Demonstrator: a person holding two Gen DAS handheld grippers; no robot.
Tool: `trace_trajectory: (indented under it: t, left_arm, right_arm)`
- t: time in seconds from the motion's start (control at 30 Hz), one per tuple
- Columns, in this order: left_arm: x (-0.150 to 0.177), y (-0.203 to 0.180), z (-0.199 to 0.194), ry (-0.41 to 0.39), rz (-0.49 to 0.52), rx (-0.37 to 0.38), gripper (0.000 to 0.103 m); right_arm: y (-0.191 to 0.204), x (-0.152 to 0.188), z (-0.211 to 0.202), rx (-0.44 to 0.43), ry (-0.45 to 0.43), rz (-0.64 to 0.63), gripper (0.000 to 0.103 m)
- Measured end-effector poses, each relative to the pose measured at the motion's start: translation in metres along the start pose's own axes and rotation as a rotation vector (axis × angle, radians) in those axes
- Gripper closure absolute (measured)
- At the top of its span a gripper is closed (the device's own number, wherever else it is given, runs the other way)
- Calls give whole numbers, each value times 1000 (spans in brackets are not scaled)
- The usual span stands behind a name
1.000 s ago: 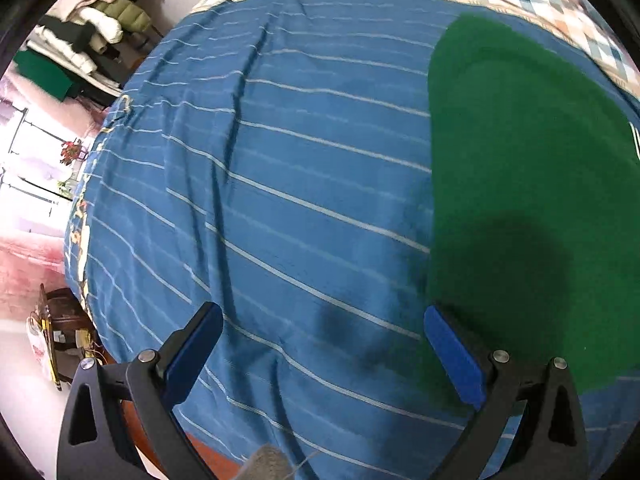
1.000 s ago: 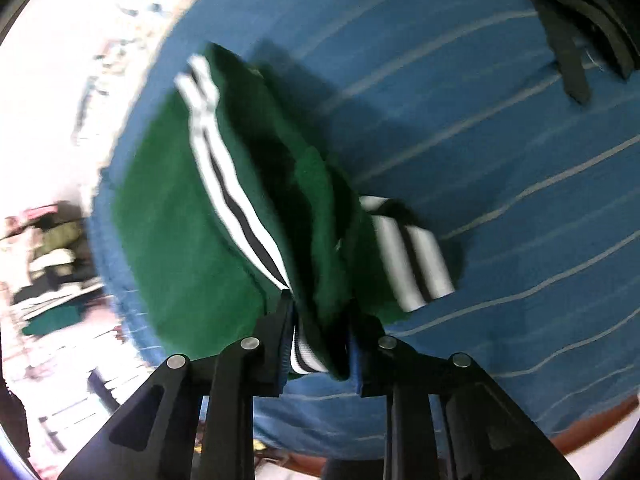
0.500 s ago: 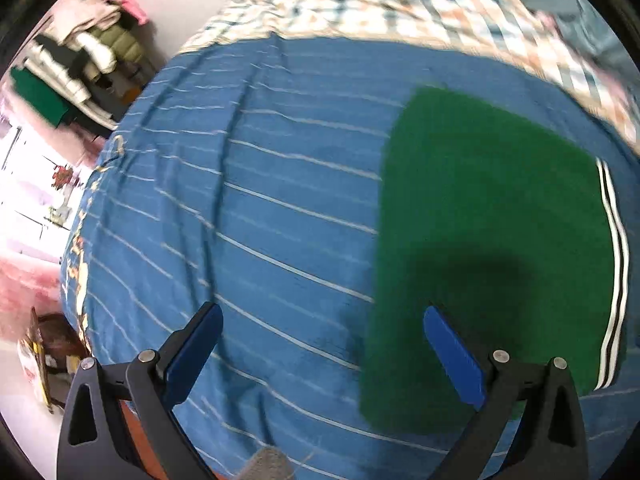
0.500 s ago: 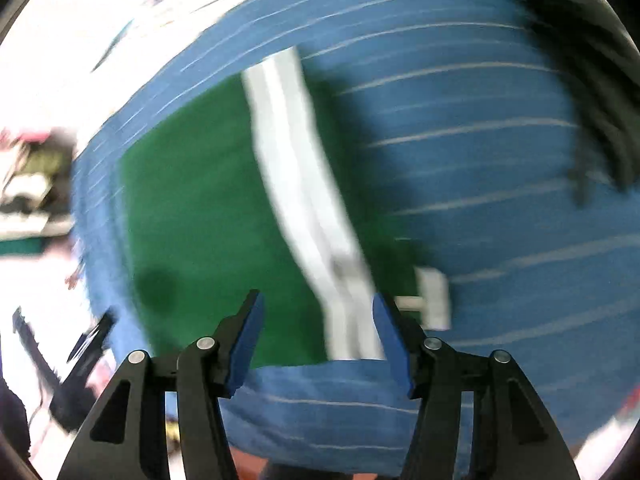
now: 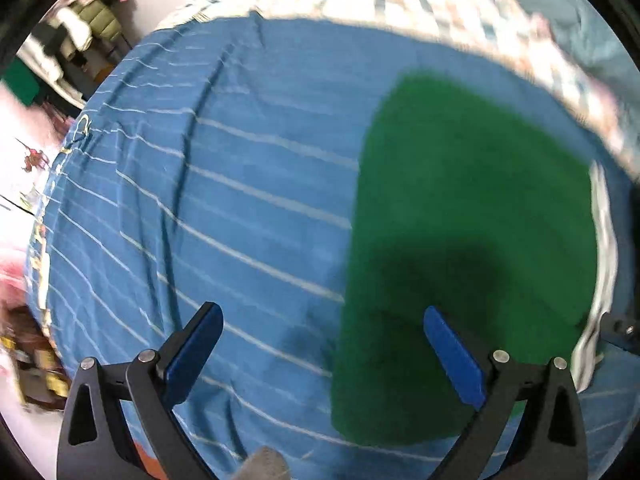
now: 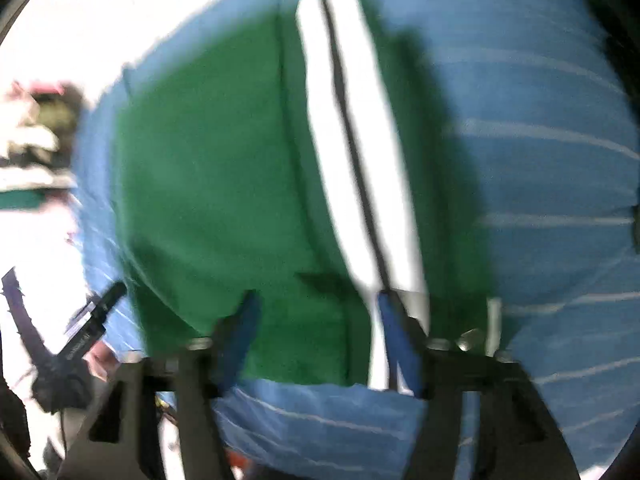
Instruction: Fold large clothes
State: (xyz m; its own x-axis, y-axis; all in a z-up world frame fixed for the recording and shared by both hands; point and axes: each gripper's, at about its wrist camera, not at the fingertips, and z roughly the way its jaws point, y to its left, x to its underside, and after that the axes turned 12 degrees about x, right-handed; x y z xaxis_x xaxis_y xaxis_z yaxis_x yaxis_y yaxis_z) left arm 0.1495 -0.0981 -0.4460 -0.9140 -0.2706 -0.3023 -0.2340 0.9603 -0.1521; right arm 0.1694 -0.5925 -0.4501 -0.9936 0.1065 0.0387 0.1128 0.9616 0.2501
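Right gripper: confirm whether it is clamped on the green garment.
No: the right gripper is open above the flat green garment.

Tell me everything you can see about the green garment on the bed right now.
The green garment lies flat on the blue striped bedspread, folded into a roughly rectangular block. It looks like soft, fleecy knit. A pair of white stripes with a thin dark line between them runs along its right side. Both hand-held grippers, left and right, hang open above its near edge; neither grips it.
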Motion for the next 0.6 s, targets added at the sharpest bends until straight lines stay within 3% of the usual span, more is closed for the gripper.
trace_trajectory:
  t: [0.1, 0.17, 0.23, 0.33, 0.47, 0.53, 0.57, 0.6]
  left_arm:
    - [-14, 21, 14, 21, -82, 136, 0]
    - [-21, 28, 37, 60, -117, 192, 0]
    - [-25, 29, 56, 87, -135, 245, 0]
    - [-32, 27, 71, 107, -130, 308, 0]
    - [-32, 24, 68, 111, -97, 293, 0]
    - [-33, 26, 62, 117, -90, 263, 0]
    - [-34, 33, 61, 116, -87, 257, 1]
    - [-34, 36, 57, 111, -86, 251, 1]
  right_arm:
    - [-35, -25, -12, -36, -112, -16, 12]
    - [-56, -40, 6, -89, -70, -26, 12]
    - [-69, -59, 48, -188, 33, -30, 12]
    - [-69, -69, 103, -329, 149, -46, 4]
    - [-44, -75, 124, -404, 155, -67, 4]
    - [-21, -77, 128, -372, 140, -91, 15]
    - [-17, -77, 128, -373, 137, -71, 42]
    - [-19, -77, 127, -417, 144, -18, 49]
